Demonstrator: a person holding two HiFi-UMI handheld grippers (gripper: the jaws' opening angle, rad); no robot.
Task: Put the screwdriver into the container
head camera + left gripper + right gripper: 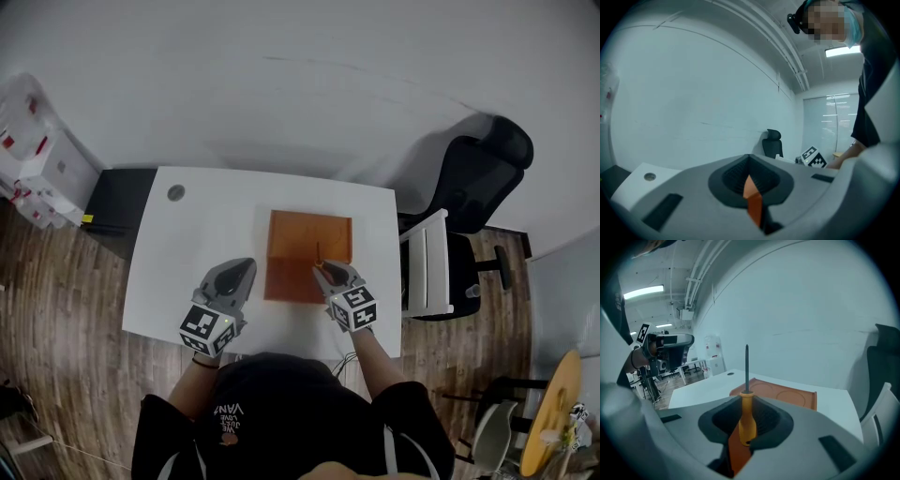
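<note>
My right gripper (747, 420) is shut on the orange handle of a screwdriver (746, 394), whose dark shaft sticks out ahead and upward. In the head view that right gripper (330, 274) hovers over the near right part of the shallow orange container (298, 236), the screwdriver (319, 258) pointing over it. The orange container (787, 394) lies just beyond the shaft in the right gripper view. My left gripper (236, 277) rests over the white table to the container's left; the left gripper (749, 180) has its jaws together with nothing between them.
The white table (187, 253) has a round grommet hole (175, 192) at its far left. A black office chair (469, 202) and a white chair (427, 262) stand at the right. White boxes (37, 150) sit on the floor at the left.
</note>
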